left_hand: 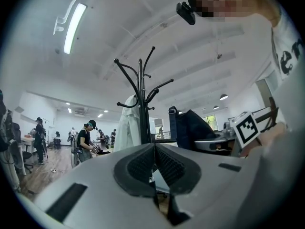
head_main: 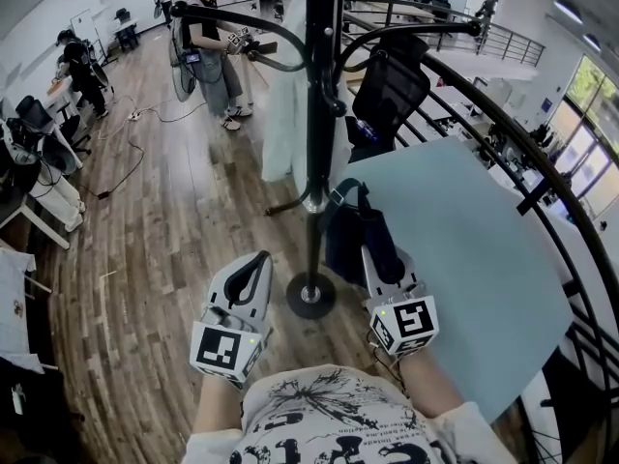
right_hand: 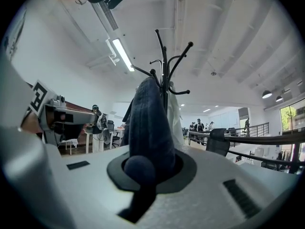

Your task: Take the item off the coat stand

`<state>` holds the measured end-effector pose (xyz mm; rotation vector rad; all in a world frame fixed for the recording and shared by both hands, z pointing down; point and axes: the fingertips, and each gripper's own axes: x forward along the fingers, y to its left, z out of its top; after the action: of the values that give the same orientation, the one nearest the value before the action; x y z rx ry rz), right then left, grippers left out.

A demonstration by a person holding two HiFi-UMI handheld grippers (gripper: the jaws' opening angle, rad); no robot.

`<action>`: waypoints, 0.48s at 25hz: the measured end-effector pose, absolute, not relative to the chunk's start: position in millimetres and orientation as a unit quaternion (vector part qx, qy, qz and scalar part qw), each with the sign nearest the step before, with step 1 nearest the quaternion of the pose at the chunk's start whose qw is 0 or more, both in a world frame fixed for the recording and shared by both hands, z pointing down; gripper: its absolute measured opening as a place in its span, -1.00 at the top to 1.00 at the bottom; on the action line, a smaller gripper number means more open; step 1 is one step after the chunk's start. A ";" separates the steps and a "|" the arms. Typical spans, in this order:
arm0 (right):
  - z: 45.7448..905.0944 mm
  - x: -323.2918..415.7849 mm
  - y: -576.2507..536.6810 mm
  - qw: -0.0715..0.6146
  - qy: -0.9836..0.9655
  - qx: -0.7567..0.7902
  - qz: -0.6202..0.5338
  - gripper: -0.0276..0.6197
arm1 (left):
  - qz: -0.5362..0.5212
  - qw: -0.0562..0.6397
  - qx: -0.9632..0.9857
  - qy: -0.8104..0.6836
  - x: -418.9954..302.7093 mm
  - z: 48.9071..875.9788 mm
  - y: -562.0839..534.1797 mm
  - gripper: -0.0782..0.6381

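Jaws of the right gripper (right_hand: pixel 143 173) are clamped on a fold of the dark blue cloth item (right_hand: pixel 150 123), which rises from them toward the hooks of the coat stand (right_hand: pixel 164 66); whether it hangs on a hook cannot be told. Seen from the head, the item (head_main: pixel 350 238) sits just beside the stand's pole (head_main: pixel 324 114). The left gripper (left_hand: pixel 154 175) has its jaws pressed together with nothing between them. A white garment (head_main: pixel 285 114) hangs on the stand.
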<state>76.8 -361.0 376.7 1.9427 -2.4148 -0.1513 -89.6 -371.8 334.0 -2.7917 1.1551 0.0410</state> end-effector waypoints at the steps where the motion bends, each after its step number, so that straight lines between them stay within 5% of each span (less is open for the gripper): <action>1: 376.5 76.5 -360.7 0.019 -0.779 0.625 -0.048 0.89 | 0.012 0.061 -0.922 0.382 -89.1 334.6 -371.3 0.77; 12: 374.5 73.0 -358.9 0.014 -0.781 0.622 -0.041 0.89 | 0.008 0.057 -0.923 0.382 -90.0 339.3 -368.6 0.77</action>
<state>73.0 -358.9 374.5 1.9375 -2.4327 -0.1286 -90.0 -368.6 339.3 -2.7981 1.1576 0.0235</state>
